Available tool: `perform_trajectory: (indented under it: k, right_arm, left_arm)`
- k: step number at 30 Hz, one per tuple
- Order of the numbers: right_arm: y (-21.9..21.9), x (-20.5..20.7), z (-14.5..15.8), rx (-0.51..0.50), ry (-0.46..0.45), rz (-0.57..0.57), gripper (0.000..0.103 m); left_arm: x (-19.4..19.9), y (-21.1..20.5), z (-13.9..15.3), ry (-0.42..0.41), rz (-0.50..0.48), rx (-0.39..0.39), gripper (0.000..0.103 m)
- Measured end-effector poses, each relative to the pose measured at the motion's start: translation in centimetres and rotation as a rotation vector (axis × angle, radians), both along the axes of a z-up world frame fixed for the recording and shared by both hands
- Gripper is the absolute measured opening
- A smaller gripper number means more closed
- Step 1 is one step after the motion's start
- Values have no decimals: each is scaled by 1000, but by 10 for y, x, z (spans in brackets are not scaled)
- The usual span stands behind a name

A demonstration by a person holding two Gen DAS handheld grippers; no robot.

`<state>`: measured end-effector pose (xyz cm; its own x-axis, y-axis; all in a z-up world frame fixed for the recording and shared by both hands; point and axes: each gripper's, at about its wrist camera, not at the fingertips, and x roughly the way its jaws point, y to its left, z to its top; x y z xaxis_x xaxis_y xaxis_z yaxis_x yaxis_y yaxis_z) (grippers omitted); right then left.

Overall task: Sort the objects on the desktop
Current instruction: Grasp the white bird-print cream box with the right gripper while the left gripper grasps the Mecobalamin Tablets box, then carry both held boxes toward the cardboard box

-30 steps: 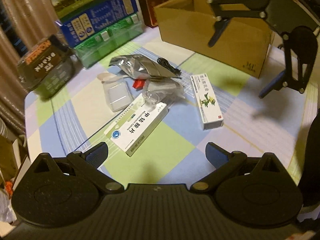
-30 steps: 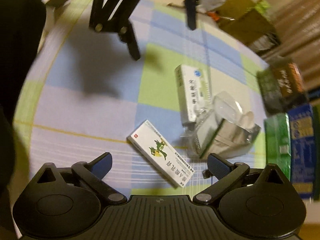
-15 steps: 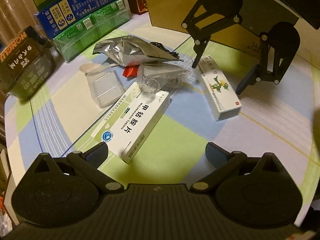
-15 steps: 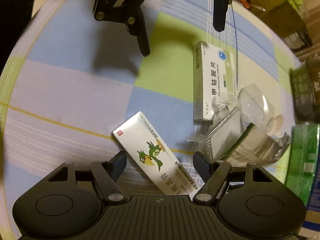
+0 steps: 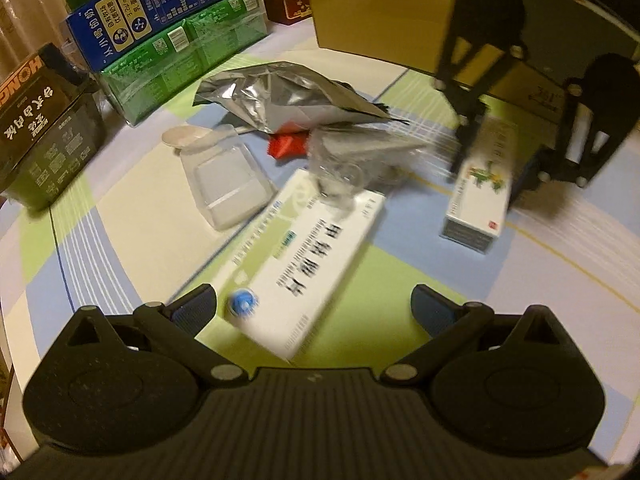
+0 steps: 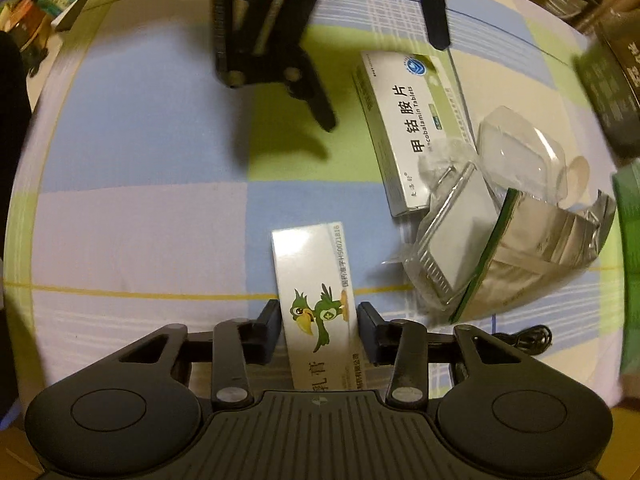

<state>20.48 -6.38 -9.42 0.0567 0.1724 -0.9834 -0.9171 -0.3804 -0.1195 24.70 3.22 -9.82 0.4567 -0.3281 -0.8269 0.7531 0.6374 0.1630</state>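
The right gripper (image 6: 319, 322) straddles the bird-printed box (image 6: 314, 300) on the checked tablecloth (image 6: 140, 168), jaws narrowed against its long sides, the box's long axis running straight ahead between them. Half a second earlier those jaws stood wider and the box lay askew. The left gripper (image 5: 314, 306), jaws wide and empty, has closed in on the larger tablet box (image 5: 304, 264).

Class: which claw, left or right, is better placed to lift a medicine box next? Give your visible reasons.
Right. The right claw already straddles the parrot box, fingers against both sides. The left claw is wide open, only nearing the tablet box.
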Motion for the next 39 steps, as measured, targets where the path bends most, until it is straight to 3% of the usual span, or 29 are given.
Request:
perform_trajectory:
  k: [9,16,22,29,35,39]
  right_arm:
    - [-2,-18,0,12,3,-49,39]
    - [8,-19,-1,24,6,-201,38]
    - [-1,-21,6,72,67,-505,35]
    - [-41,-34,13,179,143,-831,35]
    - [-70,-54,15,258,190,-935,38]
    - [-88,-59,12,286,174,-967,56]
  left_arm:
    - [37,-10,-12,38,-35,18,101]
    - [42,-7,-19,96,-24,8,84]
    - [10,-5,-7,132,55,-12,68]
    - [-57,3,5,152,206,-40,66]
    - [-106,0,13,149,247,-76,67]
    - [-118,-2,17,116,279,-98,73]
